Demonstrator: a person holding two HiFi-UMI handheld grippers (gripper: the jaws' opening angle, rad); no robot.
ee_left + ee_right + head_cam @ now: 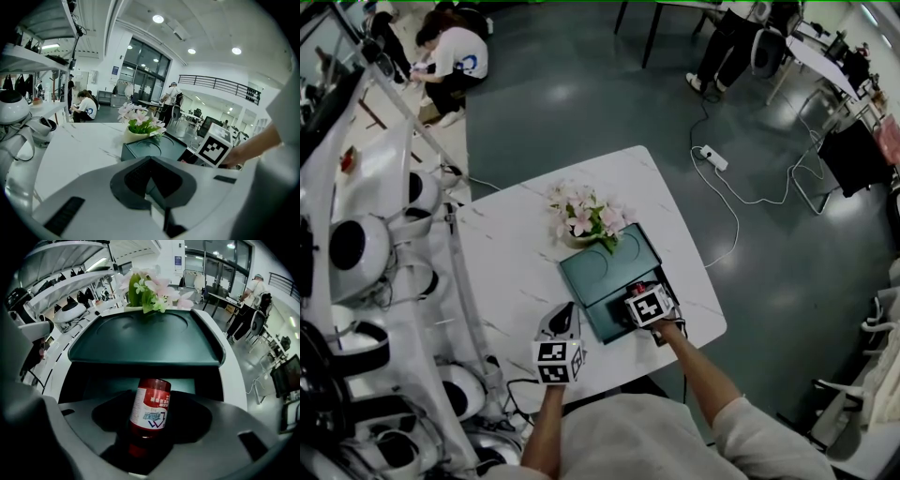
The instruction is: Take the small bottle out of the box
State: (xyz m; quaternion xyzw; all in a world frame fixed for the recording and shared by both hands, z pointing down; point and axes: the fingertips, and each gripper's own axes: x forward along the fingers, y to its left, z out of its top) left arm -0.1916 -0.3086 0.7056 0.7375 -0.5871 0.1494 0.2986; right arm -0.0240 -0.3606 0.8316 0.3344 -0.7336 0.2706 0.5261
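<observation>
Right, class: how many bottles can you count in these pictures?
1: a small red bottle between the right gripper's closing jaws, in the open box. Others might be hidden deeper inside.

Marble table (511, 267): box (605, 267), flowerpot (577, 238)

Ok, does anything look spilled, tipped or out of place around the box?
Only slightly: the small bottle leans a little to one side between the closing jaws of the right tool, at the open box. Nothing looks spilled or damaged; the flowers stand upright.
</observation>
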